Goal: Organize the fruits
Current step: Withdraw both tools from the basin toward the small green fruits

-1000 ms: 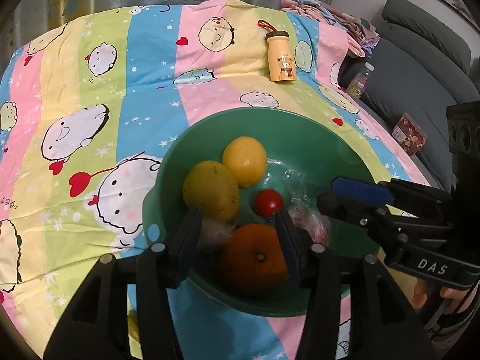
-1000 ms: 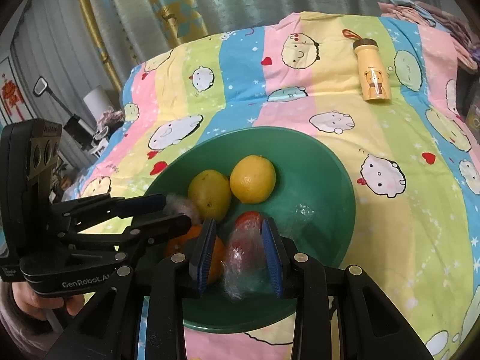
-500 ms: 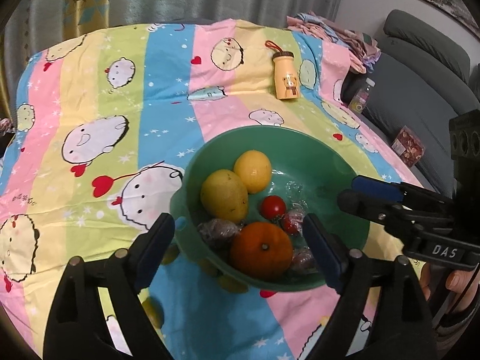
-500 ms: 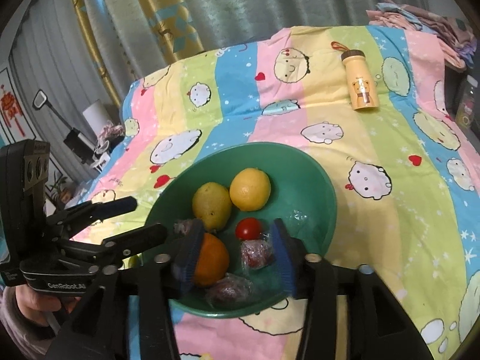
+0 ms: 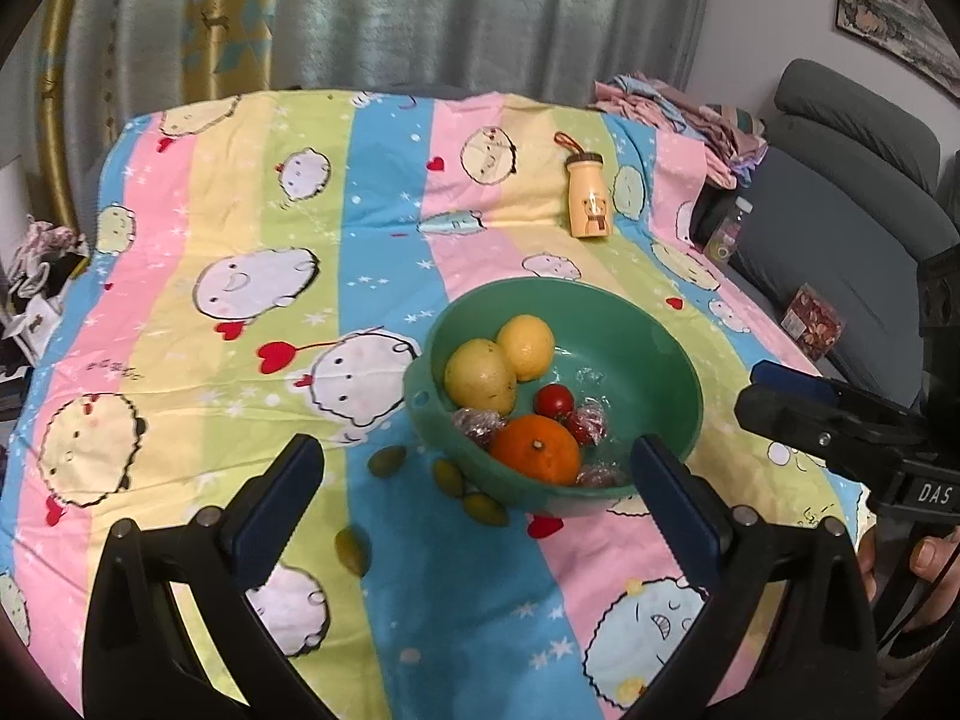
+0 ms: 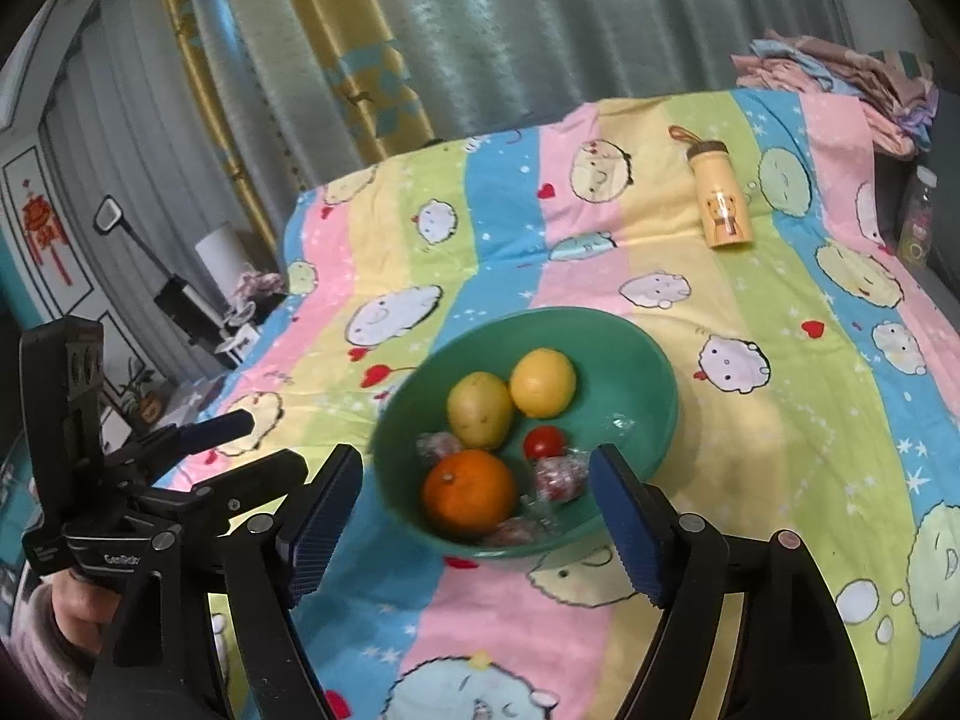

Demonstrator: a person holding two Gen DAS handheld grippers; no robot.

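A green bowl sits on the striped cartoon cloth. It holds an orange, two yellow fruits, a small tomato and several plastic-wrapped red fruits. Several small green fruits lie on the cloth left of and in front of the bowl. My left gripper is open and empty, held back above the cloth. My right gripper is open and empty, in front of the bowl.
A yellow bear-print bottle lies at the far side of the cloth. Folded clothes and a grey sofa are at the right. The cloth's edge drops off at the right and left.
Both grippers opened wide and pulled back up away from the bowl. The right gripper let go of a wrapped red fruit, which now lies in the bowl.
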